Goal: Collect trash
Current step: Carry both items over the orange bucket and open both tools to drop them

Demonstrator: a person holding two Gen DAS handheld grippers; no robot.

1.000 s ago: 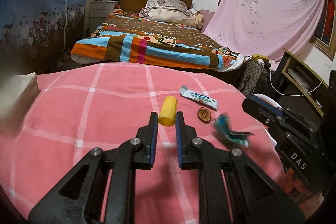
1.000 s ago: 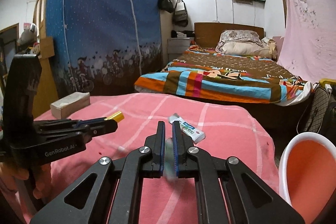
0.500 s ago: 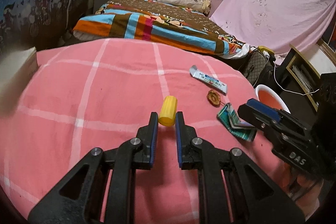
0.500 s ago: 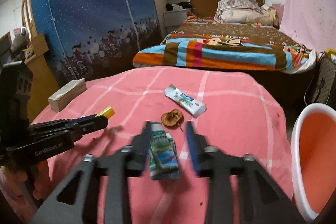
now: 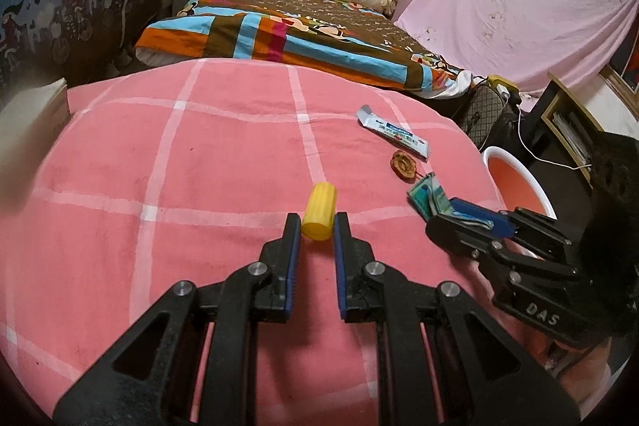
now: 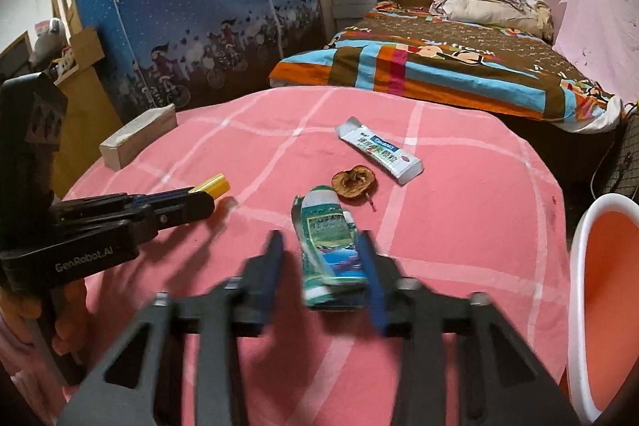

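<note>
Green wrapper [image 6: 333, 246] dropped on the bed, right hand-held gripper [image 6: 323, 258] now closing around it; regrip, then bin [image 6: 607, 290] at right.

The bedspread [image 6: 459, 226] is pink, crossed by a pale check. On it, a crushed carton [image 6: 331, 250] is green and teal with a blue scene; nearer the far edge lie a brown dried peel [image 6: 353, 182] and a white tube [image 6: 379, 150] with blue and red print. The cylinder [image 5: 318, 212] is yellow. Both grippers are black with blue pads. Off the right edge, the bin [image 6: 607, 286] is orange inside with a white rim.
</note>
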